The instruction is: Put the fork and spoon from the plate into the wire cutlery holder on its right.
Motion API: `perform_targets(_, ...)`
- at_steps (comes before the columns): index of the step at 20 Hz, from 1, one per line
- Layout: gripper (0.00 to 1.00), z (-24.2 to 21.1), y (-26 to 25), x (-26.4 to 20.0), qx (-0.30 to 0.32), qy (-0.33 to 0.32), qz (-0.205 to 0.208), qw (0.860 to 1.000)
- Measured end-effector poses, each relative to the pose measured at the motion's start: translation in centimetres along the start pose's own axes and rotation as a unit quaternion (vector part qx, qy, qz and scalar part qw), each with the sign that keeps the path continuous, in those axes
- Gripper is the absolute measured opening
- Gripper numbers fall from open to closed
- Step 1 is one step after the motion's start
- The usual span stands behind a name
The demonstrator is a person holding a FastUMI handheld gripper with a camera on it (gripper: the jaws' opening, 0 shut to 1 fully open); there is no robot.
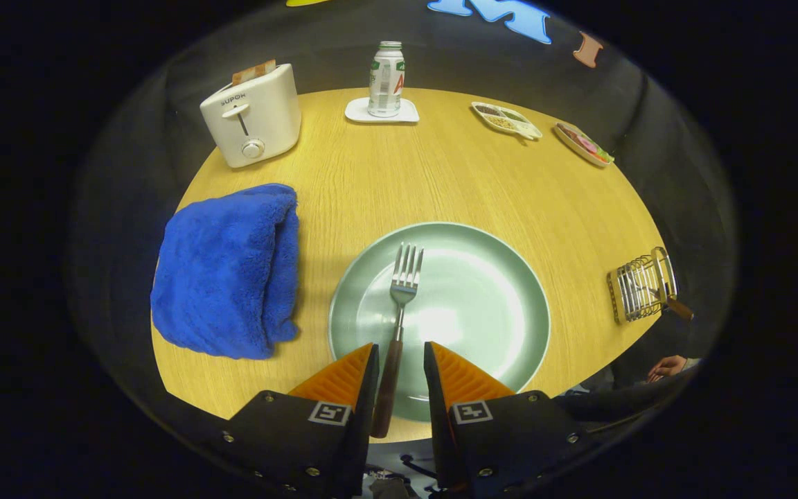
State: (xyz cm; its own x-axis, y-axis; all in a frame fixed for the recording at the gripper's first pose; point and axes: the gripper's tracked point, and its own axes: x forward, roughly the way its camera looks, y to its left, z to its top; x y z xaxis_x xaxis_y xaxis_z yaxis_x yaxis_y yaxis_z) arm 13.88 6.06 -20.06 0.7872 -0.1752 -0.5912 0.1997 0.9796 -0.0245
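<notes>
The fork (399,305) lies on the green plate (496,291) at lower centre, its dark handle between the gripper's (401,360) parted jaws, untouched.

Staged dining booth, round wooden table (440,180), toaster (252,115), plate (496,291)

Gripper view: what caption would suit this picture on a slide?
Gripper open around the fork handle on the green plate, wire cutlery holder waiting to its right.

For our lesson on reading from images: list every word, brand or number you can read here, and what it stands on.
"SUPOR": on the toaster front.
Bottle label: too blurred to read.
Gripper, jaws open around the fork handle: square markers, no words.
</notes>
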Motion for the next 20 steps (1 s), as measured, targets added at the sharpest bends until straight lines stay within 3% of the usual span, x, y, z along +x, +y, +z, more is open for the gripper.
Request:
perform_targets(9, 0.39, -1.8, 0.1, 1.7, -0.010, 0.042, 0.007, 0.999)
perform_targets(11, 0.21, -2.1, 0.2, 2.5, -0.012, 0.042, 0.009, 0.999)
perform_targets(13, 0.20, -2.3, -0.5, 1.9, -0.005, 0.046, -0.009, 0.999)
perform_targets(14, 0.10, -2.2, -0.6, 2.8, 0.003, 0.042, -0.005, 0.999)
perform_targets(16, 0.11, -2.0, -0.1, 2.8, 0.011, 0.033, 0.009, 0.999)
perform_targets(17, 0.02, -2.1, -0.4, 2.8, 0.010, 0.033, 0.009, 0.999)
perform_targets(20, 0.02, -1.5, -1.0, 2.3, 0.013, 0.015, 0.000, 1.000)
